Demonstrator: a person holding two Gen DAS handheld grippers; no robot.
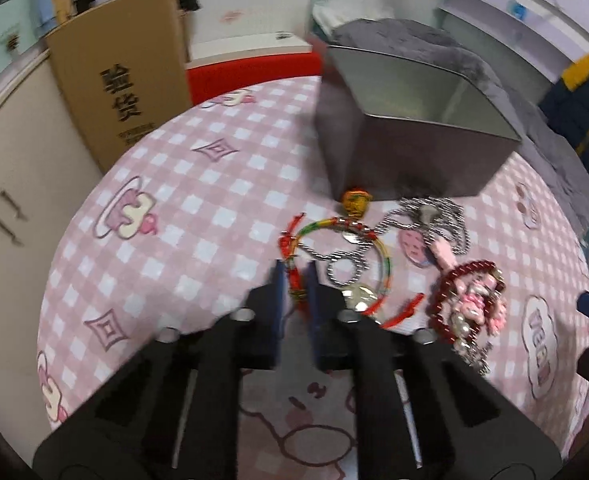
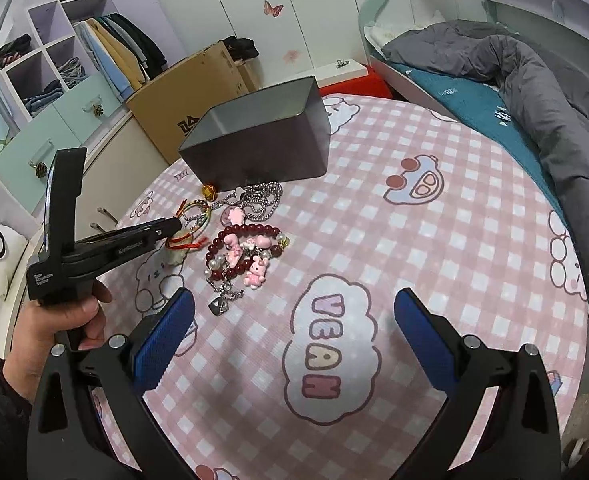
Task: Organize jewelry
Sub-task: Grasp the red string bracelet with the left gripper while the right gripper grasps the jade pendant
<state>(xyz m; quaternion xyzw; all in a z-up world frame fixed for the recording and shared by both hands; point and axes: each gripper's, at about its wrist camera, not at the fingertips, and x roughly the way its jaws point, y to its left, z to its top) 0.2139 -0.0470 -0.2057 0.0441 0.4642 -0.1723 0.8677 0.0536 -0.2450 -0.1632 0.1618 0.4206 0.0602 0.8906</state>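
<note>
Surface: bench (image 2: 434, 248) under a pink checked cloth with cartoon prints.
Tin: grey metal tin (image 1: 410, 136), open-topped, at the far side of the bench; its interior shows no contents in either view.
Jewelry, location: all in one cluster on the cloth, just in front of the tin and outside it.
Cord bracelet: multicoloured cord bracelet (image 1: 358, 232) with red tassel ends, lying flat at the left of the cluster.
Chain: silver chain (image 1: 434, 216), heaped against the tin's near wall and crossing over the cord bracelet.
Charm: small orange charm (image 1: 356, 200), touching the tin's lower edge.
Bead bracelet: dark red bead bracelet (image 2: 238, 252) with pink figures and pearls, at the right of the cluster, apart from the tin.
Left gripper: left gripper (image 1: 296, 280) is low over the cluster; jaws nearly together, clamped on the red tassel end of the cord bracelet.
Left gripper, side view: seen from the right wrist camera, its tip (image 2: 174, 226) meets the cloth at the cord bracelet.
Hand: left hand (image 2: 58, 320) grips the handle.
Right gripper: right gripper (image 2: 294, 320) is above bare cloth, near side of the bead bracelet; jaws wide apart, holding nothing.
Background: cardboard box (image 2: 190, 92) behind the tin; bed (image 2: 514, 76) with grey duvet at the right.
</note>
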